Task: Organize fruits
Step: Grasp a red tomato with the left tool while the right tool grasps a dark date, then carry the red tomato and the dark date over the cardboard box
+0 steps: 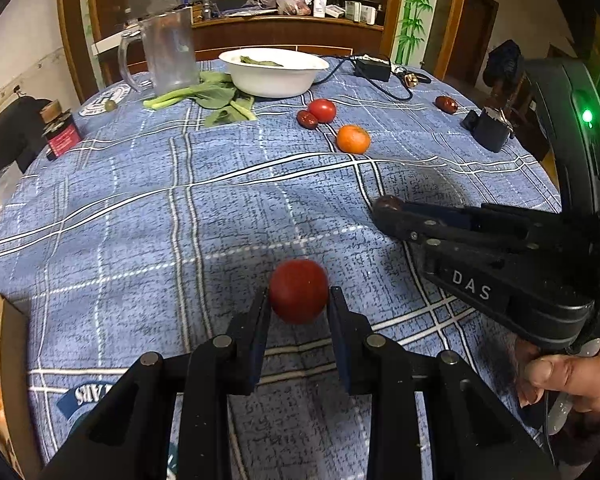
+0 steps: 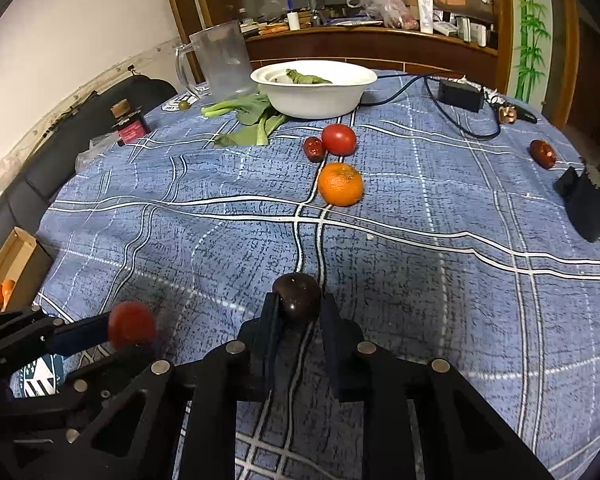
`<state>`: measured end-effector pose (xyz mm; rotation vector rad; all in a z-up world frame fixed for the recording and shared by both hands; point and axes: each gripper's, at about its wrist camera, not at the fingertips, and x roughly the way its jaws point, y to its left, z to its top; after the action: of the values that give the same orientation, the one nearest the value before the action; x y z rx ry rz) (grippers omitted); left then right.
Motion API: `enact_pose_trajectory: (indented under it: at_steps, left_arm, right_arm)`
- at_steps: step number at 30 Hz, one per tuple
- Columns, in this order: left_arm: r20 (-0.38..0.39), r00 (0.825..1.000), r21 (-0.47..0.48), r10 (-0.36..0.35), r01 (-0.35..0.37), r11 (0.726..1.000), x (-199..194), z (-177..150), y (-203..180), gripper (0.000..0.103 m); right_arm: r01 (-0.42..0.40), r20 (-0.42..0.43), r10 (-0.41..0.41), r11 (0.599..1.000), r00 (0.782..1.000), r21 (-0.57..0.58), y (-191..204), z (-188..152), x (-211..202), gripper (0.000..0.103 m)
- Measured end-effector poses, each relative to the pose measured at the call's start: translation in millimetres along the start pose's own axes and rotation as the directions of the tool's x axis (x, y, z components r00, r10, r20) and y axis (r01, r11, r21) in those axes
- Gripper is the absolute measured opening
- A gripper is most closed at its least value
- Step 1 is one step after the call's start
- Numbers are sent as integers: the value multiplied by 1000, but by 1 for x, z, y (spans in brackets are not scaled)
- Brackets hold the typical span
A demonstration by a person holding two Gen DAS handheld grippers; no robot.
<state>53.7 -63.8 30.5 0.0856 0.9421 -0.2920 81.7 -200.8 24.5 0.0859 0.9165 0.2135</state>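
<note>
**Both grippers hold a fruit above the blue cloth**

Left wrist view: the left gripper point(image 1: 299, 300) has its jaws clamped on a small round red tomato point(image 1: 299, 290), held at its widest part so it cannot roll out. Far across the blue checked tablecloth point(image 1: 140, 220) lie another red tomato point(image 1: 322, 110), a round orange mandarin point(image 1: 353, 139) and a white plastic bowl point(image 1: 274, 74). At near left, an open cardboard box point(image 1: 4, 344) already holds mandarins, probably the sorting place.

Right wrist view: the right gripper point(image 2: 296, 306) is closed on a dark brown wrinkled date point(image 2: 297, 297), pinched near the fingertips. To the left, the other gripper carries its tomato. Another dark red date point(image 2: 542, 153) waits at far right.
</note>
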Motion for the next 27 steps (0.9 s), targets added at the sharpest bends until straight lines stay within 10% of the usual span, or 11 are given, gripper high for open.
enact_pose_trajectory:
  at_steps: [27]
  left_arm:
    - [59,982,-129,179,-170,977,-102,-87,81,28]
  right_arm:
    - [-210,117,211,977,970,-22,130,-80,-90,22]
